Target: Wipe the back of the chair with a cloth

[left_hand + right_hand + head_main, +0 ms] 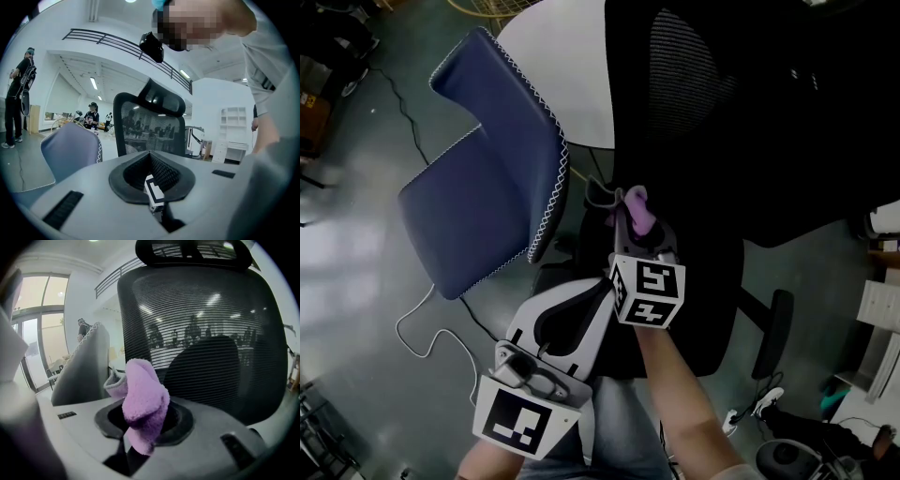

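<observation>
Right gripper (625, 220) clamped on cloth (143, 399), just near of chair back (206, 324); left gripper (150, 154) jaws together, empty.

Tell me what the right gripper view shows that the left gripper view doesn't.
Only the right gripper view shows the purple cloth, clamped in the right gripper, with the black mesh chair close and filling most of the frame. Only the left gripper view shows the left gripper, jaws together with no cloth, plus white shelving and a grey sleeve. Both show the black mesh chair with its headrest and the blue chair beside it.
</observation>
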The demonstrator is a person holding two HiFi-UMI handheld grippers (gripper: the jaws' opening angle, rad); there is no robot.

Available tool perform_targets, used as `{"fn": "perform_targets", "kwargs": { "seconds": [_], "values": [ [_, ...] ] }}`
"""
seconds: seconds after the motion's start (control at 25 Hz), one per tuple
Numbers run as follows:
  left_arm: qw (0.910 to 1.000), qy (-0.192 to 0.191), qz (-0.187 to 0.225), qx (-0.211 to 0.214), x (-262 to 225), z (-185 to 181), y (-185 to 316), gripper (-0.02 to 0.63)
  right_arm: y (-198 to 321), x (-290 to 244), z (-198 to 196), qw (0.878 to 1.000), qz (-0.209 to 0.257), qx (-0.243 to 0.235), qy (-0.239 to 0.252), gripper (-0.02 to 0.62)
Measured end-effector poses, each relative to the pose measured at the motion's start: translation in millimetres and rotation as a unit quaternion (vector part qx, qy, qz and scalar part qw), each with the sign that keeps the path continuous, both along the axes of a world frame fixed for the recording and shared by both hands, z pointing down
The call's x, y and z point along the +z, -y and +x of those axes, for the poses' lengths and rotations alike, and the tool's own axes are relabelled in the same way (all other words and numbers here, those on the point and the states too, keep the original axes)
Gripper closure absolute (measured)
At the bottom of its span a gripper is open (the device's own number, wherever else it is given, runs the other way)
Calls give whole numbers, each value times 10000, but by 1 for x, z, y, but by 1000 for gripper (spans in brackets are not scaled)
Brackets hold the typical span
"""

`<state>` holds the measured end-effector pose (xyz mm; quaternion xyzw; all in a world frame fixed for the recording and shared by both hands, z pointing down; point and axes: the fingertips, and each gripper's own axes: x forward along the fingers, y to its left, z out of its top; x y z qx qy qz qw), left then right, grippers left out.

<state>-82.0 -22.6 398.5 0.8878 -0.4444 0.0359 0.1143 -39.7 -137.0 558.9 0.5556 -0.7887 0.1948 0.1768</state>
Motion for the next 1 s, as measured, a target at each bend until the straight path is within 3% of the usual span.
{"fn": "perform_targets", "kwargs": {
  "seconds": [0.72, 1.0],
  "values": [
    [10000, 28, -82, -40, 9, -6, 4, 595, -10, 30, 5, 9999, -102, 72, -62, 485],
    [9999, 52, -91, -20, 11, 6, 0, 594, -8, 34, 39, 9993, -145, 345, -69, 485]
  ]
}}
